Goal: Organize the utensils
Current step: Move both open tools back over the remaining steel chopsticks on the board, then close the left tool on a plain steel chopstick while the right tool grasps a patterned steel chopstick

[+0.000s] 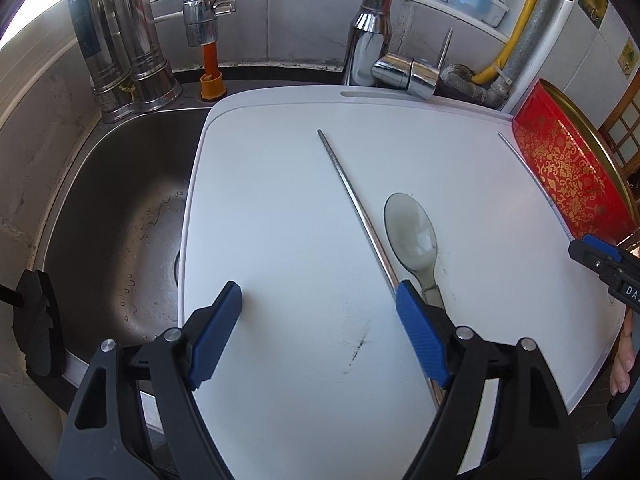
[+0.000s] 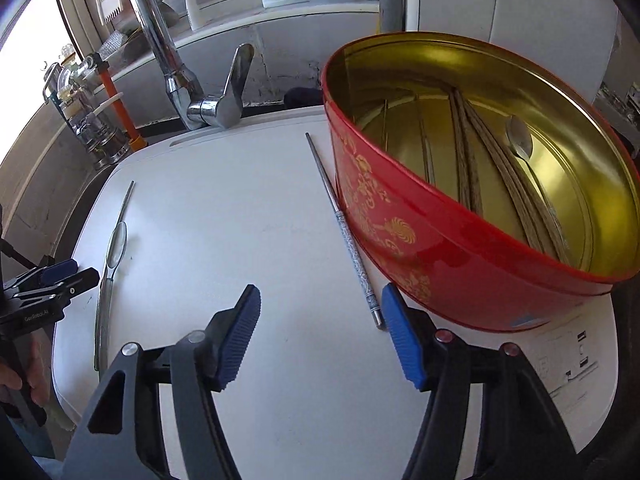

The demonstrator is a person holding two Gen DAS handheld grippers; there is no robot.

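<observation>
My right gripper and left gripper both gape empty. Patterned metal chopstick lies mid-frame, just beside the red tin; I'd straddle its near end squarely.

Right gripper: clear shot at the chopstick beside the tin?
Probably yes. The right gripper is open, with the chopstick just ahead on the cutting board. It lies close against the red tin, leaving little room that side.
</observation>
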